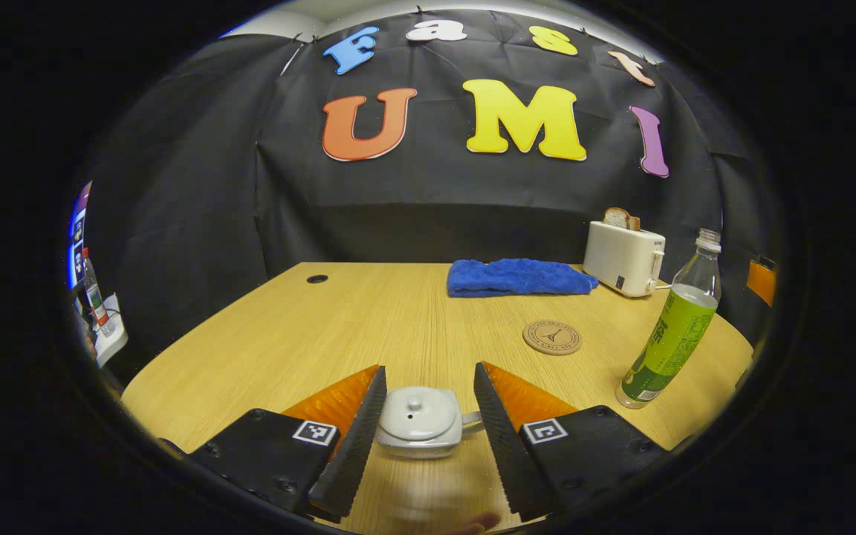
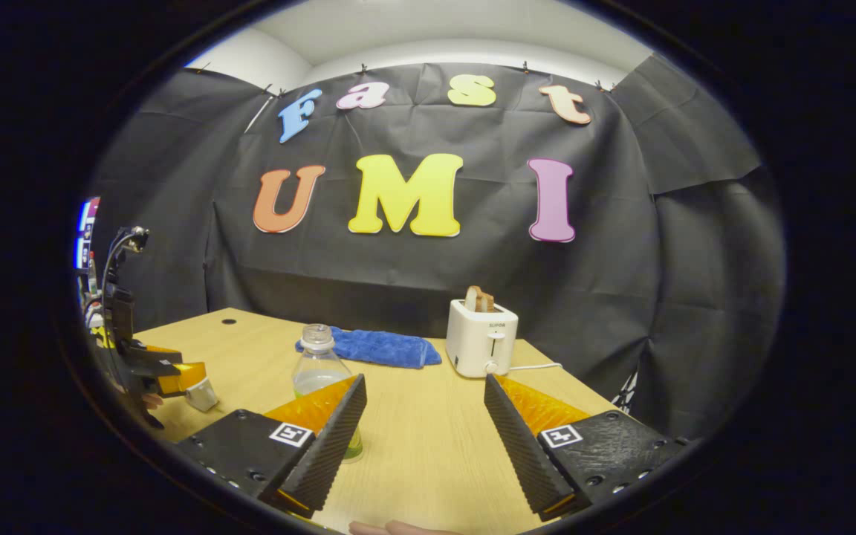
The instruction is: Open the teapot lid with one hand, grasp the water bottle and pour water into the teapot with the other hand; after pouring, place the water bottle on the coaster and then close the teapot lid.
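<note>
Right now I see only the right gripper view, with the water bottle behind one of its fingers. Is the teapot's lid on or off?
Observer: On. In the left gripper view the lid sits on the teapot.
Operator: Is the left gripper holding it?
Observer: No. The left gripper is open, with the teapot between its fingers.
Operator: Where is the coaster?
Observer: The coaster lies bare on the table, between the blue towel and the teapot, beside the water bottle.
</note>
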{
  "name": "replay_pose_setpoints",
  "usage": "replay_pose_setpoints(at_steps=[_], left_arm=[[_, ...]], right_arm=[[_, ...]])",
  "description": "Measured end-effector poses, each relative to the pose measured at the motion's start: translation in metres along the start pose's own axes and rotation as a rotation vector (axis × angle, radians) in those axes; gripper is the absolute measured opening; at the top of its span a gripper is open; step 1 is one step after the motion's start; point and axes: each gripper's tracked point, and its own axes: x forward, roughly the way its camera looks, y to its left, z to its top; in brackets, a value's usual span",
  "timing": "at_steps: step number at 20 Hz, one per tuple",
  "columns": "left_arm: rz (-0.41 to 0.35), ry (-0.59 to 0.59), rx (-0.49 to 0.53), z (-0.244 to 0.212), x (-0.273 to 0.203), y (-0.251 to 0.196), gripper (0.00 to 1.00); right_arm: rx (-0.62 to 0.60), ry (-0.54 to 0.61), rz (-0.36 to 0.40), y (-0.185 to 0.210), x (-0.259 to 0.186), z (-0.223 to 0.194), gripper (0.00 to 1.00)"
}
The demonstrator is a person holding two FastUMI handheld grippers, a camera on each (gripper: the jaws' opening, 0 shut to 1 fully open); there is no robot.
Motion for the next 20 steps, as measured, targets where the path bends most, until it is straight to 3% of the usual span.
replay_pose_setpoints(at_steps=[5,9,10,12,14,20], left_arm=[[0.049,-0.013,0.044,0.002,0.006,0.010,0.57],[0.056,-0.033,0.045,0.004,0.009,0.015,0.30],[0.047,-0.038,0.037,0.005,0.010,0.013,0.18],[0.035,-0.041,0.034,0.006,0.010,0.012,0.11],[0.035,-0.045,0.029,0.007,0.010,0.014,0.05],[0.029,-0.069,0.023,0.020,-0.002,0.017,0.03]], right_arm=[[-0.024,0.013,0.024,0.015,0.004,-0.010,0.95],[-0.033,0.033,0.054,0.029,0.009,-0.021,0.98],[-0.033,0.037,0.061,0.033,0.010,-0.023,0.98],[-0.029,0.048,0.080,0.041,0.012,-0.030,0.98],[-0.021,0.059,0.117,0.054,0.014,-0.036,0.98],[0.032,0.108,0.238,0.091,0.021,-0.062,0.95]])
